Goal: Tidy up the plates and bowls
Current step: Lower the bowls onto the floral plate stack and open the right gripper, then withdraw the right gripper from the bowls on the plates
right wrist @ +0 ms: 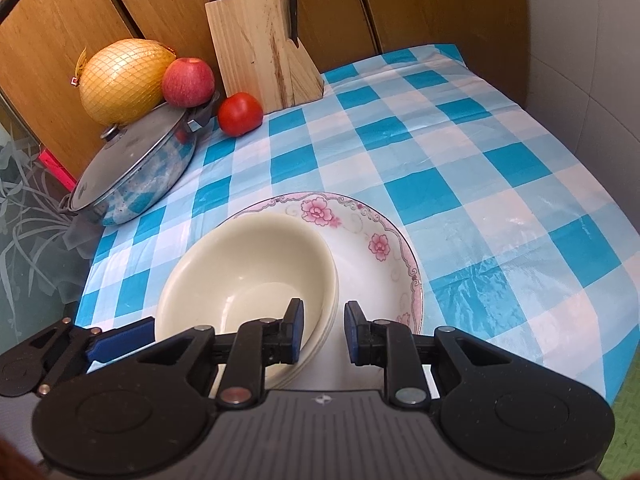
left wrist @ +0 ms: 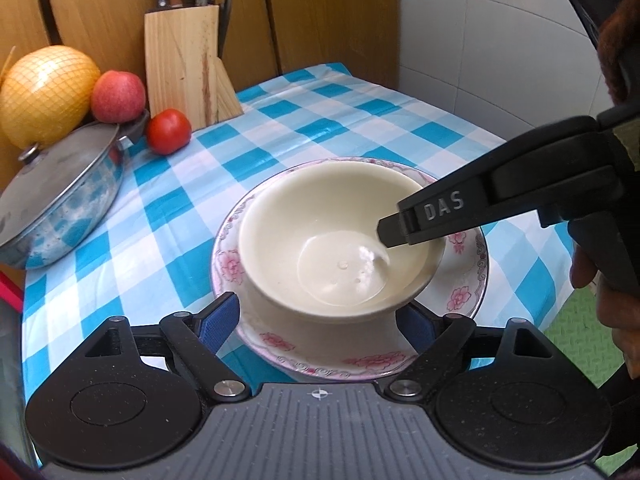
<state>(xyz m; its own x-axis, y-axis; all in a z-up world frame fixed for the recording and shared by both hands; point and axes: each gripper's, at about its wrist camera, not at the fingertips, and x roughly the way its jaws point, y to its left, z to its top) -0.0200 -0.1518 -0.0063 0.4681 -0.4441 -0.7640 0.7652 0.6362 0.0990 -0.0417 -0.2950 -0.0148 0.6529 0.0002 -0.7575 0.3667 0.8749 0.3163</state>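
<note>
A stack of cream bowls (left wrist: pixel 332 232) (right wrist: pixel 248 272) sits on a flowered plate (left wrist: pixel 460 296) (right wrist: pixel 372 248) on the blue checked cloth. My left gripper (left wrist: pixel 320 316) straddles the stack's base. Its blue pads (left wrist: pixel 224 320) stand wide, close beside the base and not pressing on it. One of its fingers (right wrist: pixel 120 340) shows at the left in the right wrist view. My right gripper (right wrist: pixel 324 320) is shut on the stack's near right rim, one finger inside and one outside. In the left wrist view its inner finger (left wrist: pixel 394 234) reaches into the bowl from the right.
A lidded steel pot (left wrist: pixel 60 208) stands at the left edge. A netted pomelo (left wrist: pixel 48 92), an apple (left wrist: pixel 118 96) and a tomato (left wrist: pixel 168 131) sit behind it. A knife block (left wrist: pixel 184 68) stands against the wooden wall. A person's hand (left wrist: pixel 616 320) is at the right.
</note>
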